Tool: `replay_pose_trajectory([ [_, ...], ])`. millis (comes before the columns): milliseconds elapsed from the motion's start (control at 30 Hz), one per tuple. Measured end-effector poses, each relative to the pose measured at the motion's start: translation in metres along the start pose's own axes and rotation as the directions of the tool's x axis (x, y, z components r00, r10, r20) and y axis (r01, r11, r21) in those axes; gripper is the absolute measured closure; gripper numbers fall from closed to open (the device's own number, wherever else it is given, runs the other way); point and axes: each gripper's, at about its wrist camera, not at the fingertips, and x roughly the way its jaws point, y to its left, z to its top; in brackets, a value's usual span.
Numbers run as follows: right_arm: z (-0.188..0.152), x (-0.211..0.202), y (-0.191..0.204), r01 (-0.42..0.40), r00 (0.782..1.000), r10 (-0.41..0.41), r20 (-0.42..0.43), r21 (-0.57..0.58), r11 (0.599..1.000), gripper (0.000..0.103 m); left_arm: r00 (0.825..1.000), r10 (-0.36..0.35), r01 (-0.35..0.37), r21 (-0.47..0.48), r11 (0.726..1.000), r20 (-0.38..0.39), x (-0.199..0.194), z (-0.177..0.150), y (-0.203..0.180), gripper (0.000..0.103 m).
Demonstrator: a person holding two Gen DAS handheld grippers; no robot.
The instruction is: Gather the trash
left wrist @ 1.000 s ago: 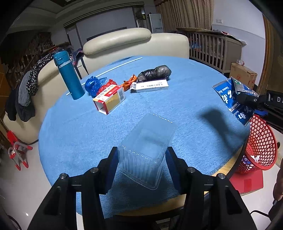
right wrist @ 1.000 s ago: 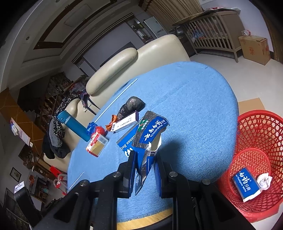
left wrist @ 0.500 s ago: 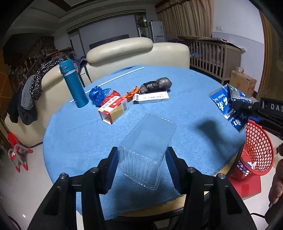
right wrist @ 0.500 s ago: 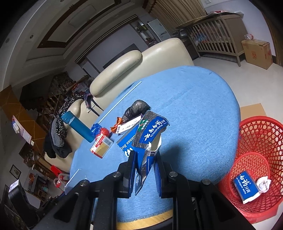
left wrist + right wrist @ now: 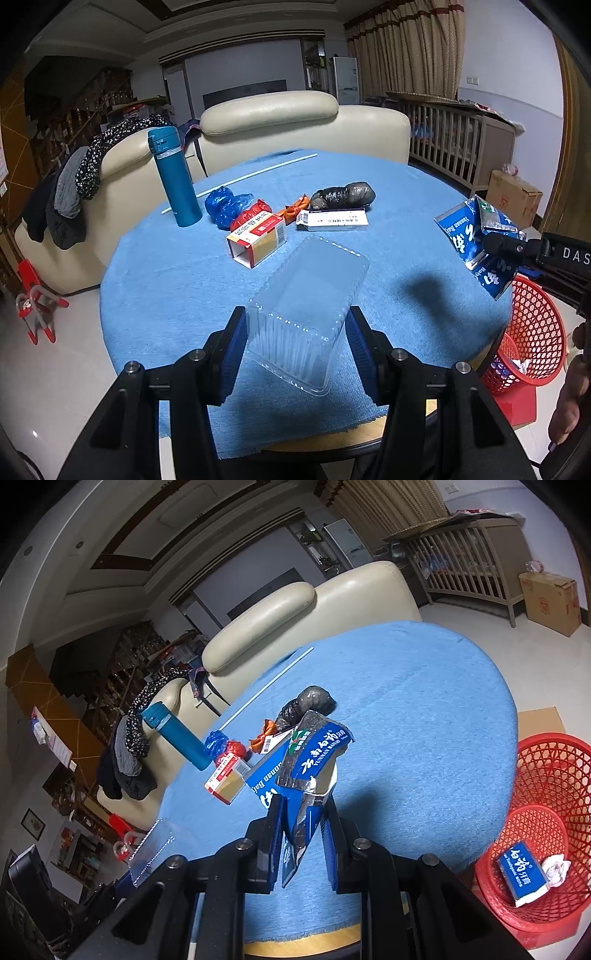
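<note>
My left gripper (image 5: 295,332) is shut on a clear plastic container (image 5: 310,310), held above the near part of the round blue-clothed table (image 5: 166,280). My right gripper (image 5: 301,812) is shut on a crumpled blue toothpaste box (image 5: 310,760), held above the table's right side; this box also shows in the left wrist view (image 5: 480,243). A red mesh basket (image 5: 546,849) stands on the floor at the table's right edge, holding a blue box (image 5: 521,875) and crumpled paper (image 5: 554,867).
On the table lie a red-yellow carton (image 5: 258,240), a white flat box (image 5: 336,221), a black bag (image 5: 343,195), a blue bag (image 5: 225,206), an orange wrapper (image 5: 295,210), a teal flask (image 5: 173,177) and a white rod (image 5: 240,181). A cream sofa (image 5: 269,129) stands behind.
Both grippers have lifted and drawn back from the table with their loads still held. The table contents have not moved.
</note>
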Motion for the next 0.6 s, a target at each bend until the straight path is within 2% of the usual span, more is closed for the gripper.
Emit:
replay_pose_trajectory([
  [600, 0.004, -0.0038, -0.0081, 0.01, 1.0, -0.01, 0.015, 0.022, 1.0, 0.082, 1.0, 0.011, -0.011, -0.007, 1.0, -0.003, 0.0021, -0.0016, 0.0007, 0.047],
])
